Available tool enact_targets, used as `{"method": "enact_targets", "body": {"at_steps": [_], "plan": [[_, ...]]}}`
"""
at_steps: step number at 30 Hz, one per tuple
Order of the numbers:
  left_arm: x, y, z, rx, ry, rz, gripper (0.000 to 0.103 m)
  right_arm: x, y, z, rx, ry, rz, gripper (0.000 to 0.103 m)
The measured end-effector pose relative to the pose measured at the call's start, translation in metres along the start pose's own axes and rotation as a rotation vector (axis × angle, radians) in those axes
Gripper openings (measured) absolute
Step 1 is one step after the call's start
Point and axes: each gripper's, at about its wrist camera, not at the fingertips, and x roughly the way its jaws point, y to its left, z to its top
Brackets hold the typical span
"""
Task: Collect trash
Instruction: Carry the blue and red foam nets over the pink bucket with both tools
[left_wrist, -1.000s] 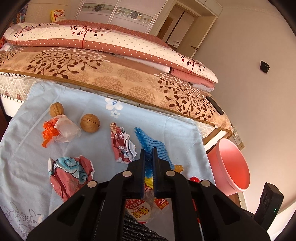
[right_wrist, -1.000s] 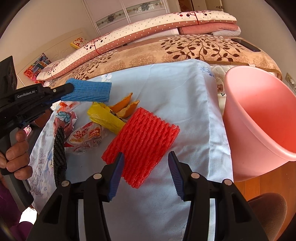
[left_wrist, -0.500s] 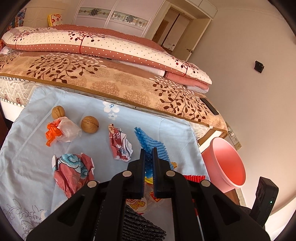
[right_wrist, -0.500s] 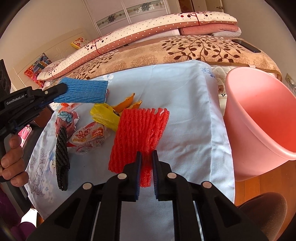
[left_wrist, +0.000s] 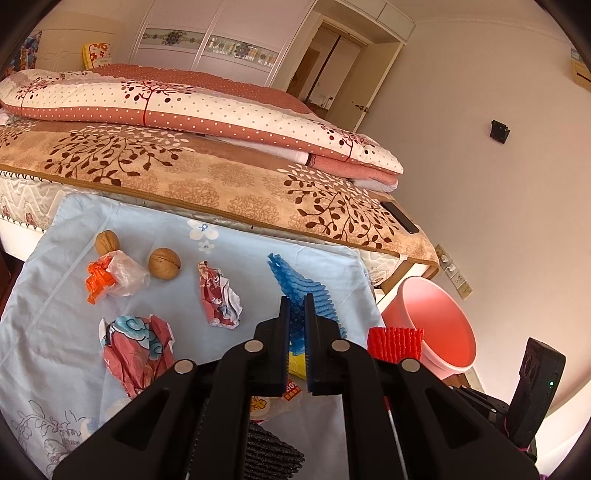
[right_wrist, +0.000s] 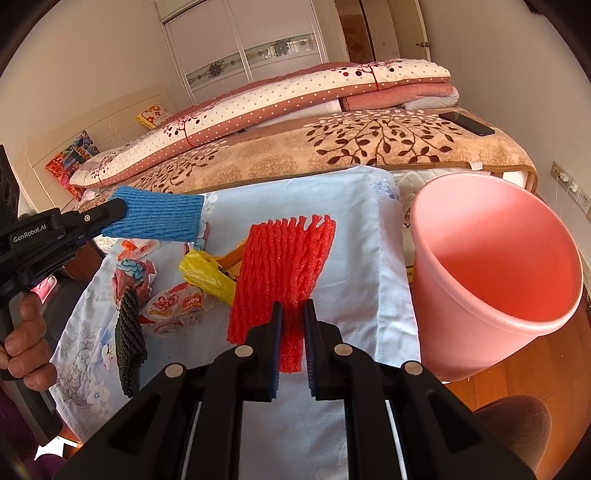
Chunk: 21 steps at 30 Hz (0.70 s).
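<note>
Pinching red foam net (right_wrist: 284, 273) — right gripper (right_wrist: 293, 314); left gripper (left_wrist: 299, 310) clamped on blue foam net (left_wrist: 303, 288).

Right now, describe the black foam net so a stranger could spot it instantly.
Start at the light blue floral cloth spread in front of the bed. Go to its near left corner, beside the crumpled snack wrapper. The black foam net lies there flat and untouched, the only dark mesh sleeve; the blue foam net and red foam net are both gripped.
</note>
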Motion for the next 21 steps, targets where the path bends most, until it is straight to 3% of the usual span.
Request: {"method": "enact_targets", "body": {"at_steps": [21], "plan": [[0.013, -0.071, 0.000, 0.125, 0.001, -0.097, 0.006, -0.036, -0.054, 0.016, 0.090, -0.124, -0.084, 0.010]]}}
